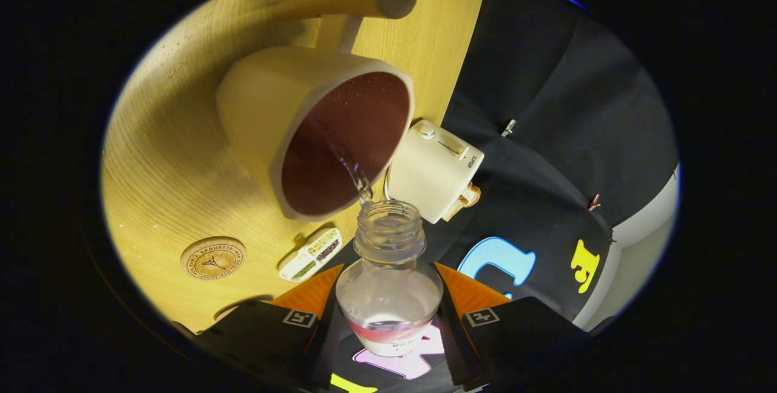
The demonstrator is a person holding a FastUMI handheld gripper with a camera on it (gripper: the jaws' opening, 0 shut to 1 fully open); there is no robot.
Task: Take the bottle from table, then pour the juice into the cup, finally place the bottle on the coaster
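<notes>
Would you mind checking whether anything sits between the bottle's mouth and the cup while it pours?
Nothing visible does. The gripper is shut on the bottle, and the stream runs straight from its open mouth into the cup.

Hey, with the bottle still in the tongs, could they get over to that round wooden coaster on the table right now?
Probably yes. The tongs are shut on the clear plastic bottle, and bare table lies around the round wooden coaster. The pale cup stands beyond it.
</notes>
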